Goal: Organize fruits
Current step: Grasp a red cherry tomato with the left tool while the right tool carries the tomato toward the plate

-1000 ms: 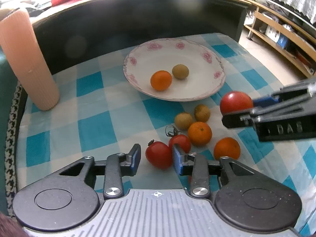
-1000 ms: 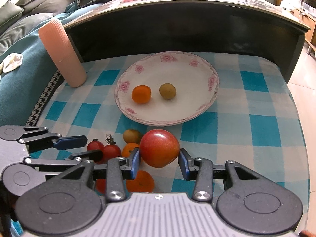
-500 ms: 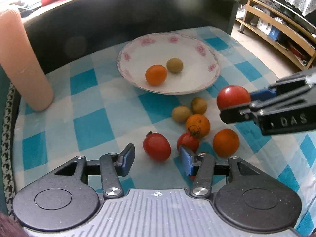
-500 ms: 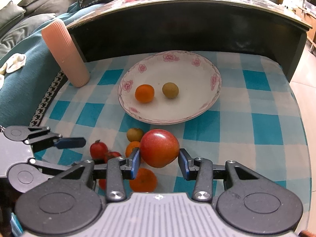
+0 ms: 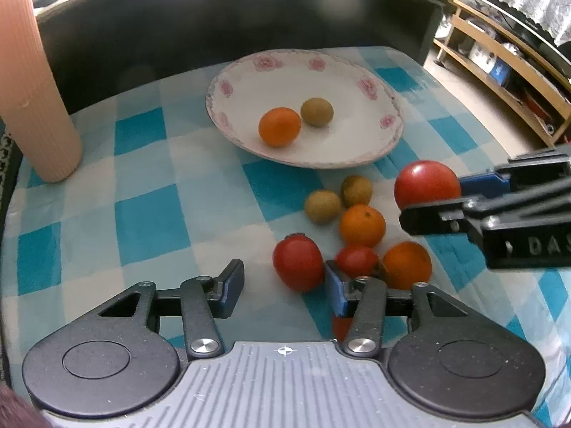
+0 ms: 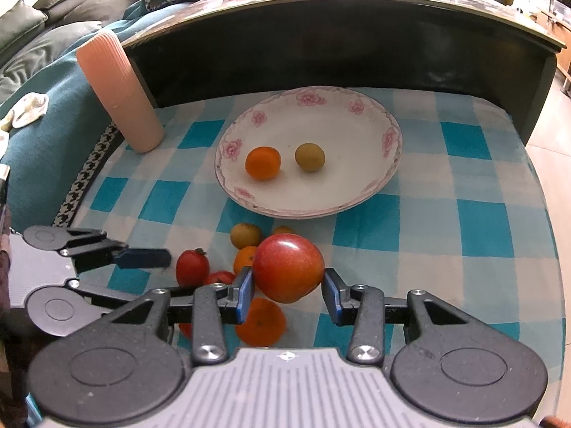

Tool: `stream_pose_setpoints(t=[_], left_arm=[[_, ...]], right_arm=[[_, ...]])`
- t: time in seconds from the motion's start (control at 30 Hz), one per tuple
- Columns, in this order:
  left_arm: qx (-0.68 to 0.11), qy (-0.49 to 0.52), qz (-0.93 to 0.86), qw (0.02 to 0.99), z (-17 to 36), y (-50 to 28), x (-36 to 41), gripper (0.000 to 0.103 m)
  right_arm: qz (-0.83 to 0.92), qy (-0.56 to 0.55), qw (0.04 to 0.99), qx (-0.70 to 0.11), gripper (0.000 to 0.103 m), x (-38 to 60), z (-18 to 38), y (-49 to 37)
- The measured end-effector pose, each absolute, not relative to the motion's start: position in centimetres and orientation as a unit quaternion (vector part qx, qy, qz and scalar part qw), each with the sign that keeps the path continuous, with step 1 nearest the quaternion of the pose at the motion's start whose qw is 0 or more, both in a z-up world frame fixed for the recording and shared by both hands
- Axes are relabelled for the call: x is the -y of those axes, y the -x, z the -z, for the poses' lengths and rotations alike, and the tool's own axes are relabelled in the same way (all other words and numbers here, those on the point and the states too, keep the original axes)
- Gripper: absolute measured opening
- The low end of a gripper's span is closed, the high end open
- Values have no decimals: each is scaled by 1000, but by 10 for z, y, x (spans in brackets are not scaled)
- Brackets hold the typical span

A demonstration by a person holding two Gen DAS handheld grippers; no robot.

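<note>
Left wrist view: our left gripper has just been opening, and its jaws stand apart around a small red tomato lying on the checked cloth; whether the right pad touches it we cannot tell. Our right gripper holds a big tomato clamped above the loose fruit, short of the flowered plate.

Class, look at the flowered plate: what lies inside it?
Inside the plate lie one orange and one small brownish-green fruit, apart. Anything beneath the plate is covered.
</note>
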State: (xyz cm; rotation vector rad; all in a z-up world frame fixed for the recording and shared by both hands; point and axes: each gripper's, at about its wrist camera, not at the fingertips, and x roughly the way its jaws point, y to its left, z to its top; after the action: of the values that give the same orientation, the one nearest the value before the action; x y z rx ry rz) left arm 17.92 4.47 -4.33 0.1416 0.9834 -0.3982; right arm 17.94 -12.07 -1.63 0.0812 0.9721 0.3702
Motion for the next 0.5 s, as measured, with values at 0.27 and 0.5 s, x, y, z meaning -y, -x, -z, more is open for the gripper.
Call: stream_pose_setpoints(t=[0.27, 0.5], left_arm=[[-449, -91, 184, 869, 44, -178, -28, 48], [-449, -103, 174, 871, 42, -175, -20, 42]], right_arm=[[-175, -36, 868, -464, 55, 120, 17, -180], [-168, -30, 869, -464, 55, 126, 18, -180]])
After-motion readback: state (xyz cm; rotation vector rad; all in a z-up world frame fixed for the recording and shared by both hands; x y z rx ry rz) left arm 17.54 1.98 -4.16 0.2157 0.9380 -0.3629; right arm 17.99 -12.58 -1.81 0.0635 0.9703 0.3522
